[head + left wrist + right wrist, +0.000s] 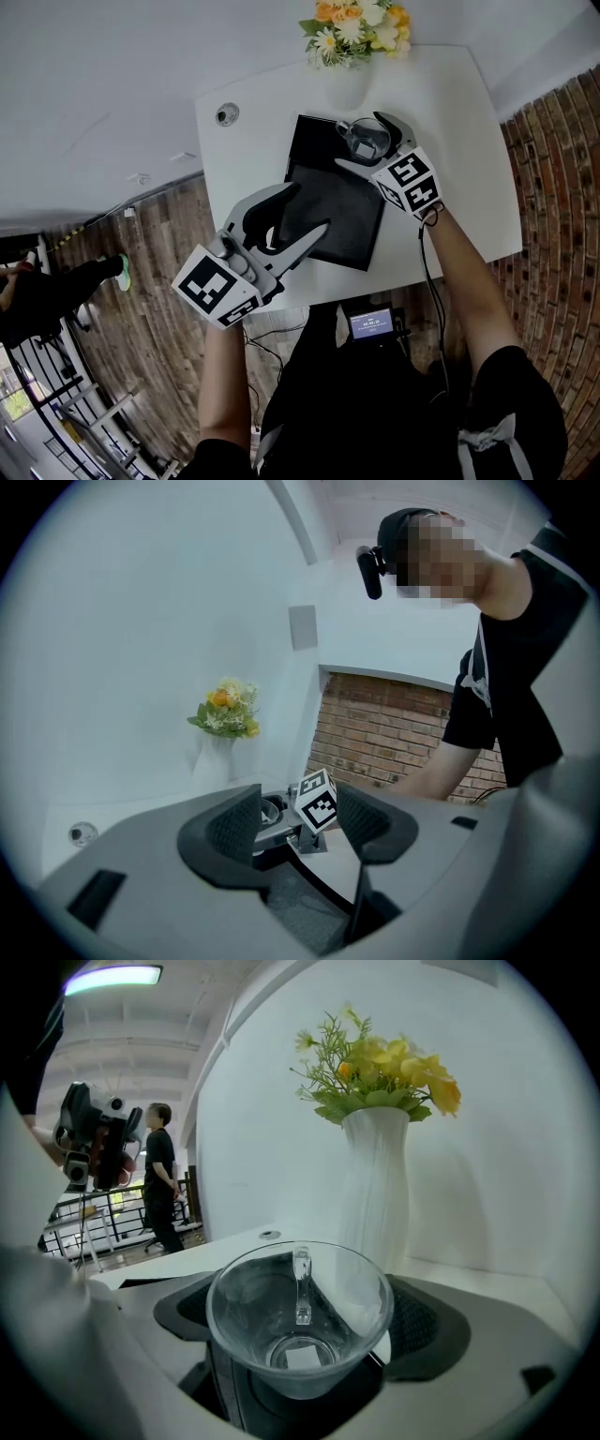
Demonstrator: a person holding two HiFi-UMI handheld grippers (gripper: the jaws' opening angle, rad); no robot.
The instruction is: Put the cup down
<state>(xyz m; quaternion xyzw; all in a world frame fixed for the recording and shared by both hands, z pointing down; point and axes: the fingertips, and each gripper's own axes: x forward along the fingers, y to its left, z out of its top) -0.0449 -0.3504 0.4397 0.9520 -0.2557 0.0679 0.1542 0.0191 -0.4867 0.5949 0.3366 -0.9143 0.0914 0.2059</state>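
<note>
A clear glass cup (366, 141) with a handle stands upright at the far end of a black mat (337, 211) on the white table (244, 159). My right gripper (364, 141) is around it, one jaw on each side. In the right gripper view the cup (281, 1288) fills the gap of my right gripper (300, 1324); the pads flank its rim without clearly pressing it. My left gripper (309, 206) hovers open over the mat's near left edge with nothing between its jaws. The left gripper view looks through my left gripper (300, 827) toward the right gripper's marker cube (317, 801).
A white vase (375, 1185) of yellow and orange flowers (356, 23) stands just behind the cup at the table's far edge. A round cable hole (226, 114) is at the far left corner. A person (159, 1185) stands far off by a railing.
</note>
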